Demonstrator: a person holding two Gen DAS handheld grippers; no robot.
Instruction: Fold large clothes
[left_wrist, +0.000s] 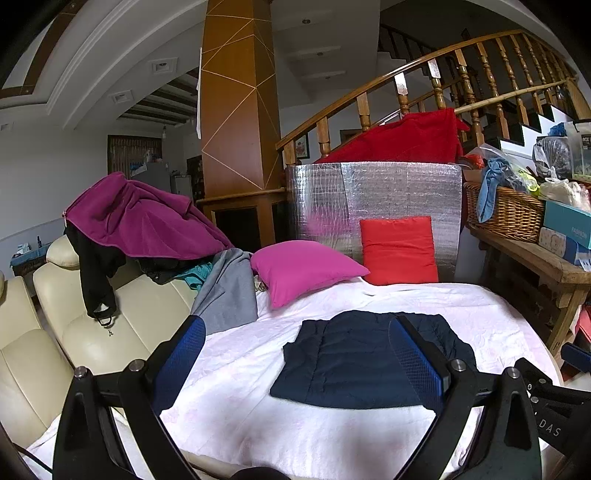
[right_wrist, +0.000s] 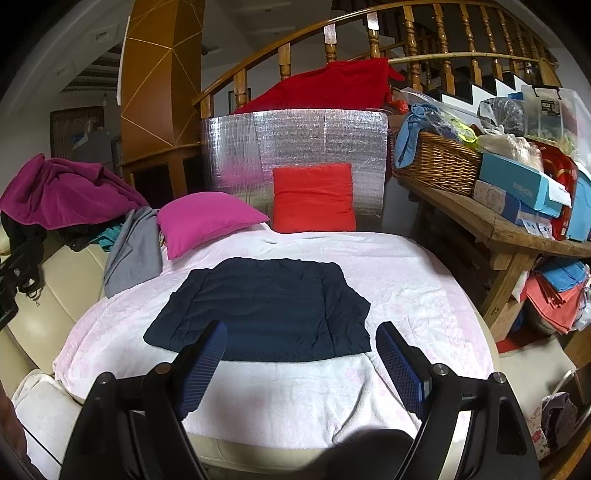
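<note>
A dark navy quilted garment (left_wrist: 354, 362) (right_wrist: 266, 310) lies folded into a flat rectangle on the pale pink blanket (left_wrist: 258, 417) (right_wrist: 280, 398). My left gripper (left_wrist: 299, 328) hovers open above the blanket's near side, its blue pads wide apart and nothing between them; the right pad overlaps the garment in the view. My right gripper (right_wrist: 301, 330) is open too, hanging just short of the garment's near edge, holding nothing. A heap of other clothes, a magenta fleece (left_wrist: 140, 218) (right_wrist: 62, 195), a black piece and a grey one (left_wrist: 229, 291) (right_wrist: 133, 251), lies on the left.
A magenta pillow (left_wrist: 303, 269) (right_wrist: 207, 221) and a red cushion (left_wrist: 399, 251) (right_wrist: 314, 199) lean by a silver foil panel (left_wrist: 388, 195). A cream leather sofa (left_wrist: 92, 332) is left. A wooden bench (right_wrist: 491, 229) with a wicker basket (right_wrist: 436, 162) and boxes stands right.
</note>
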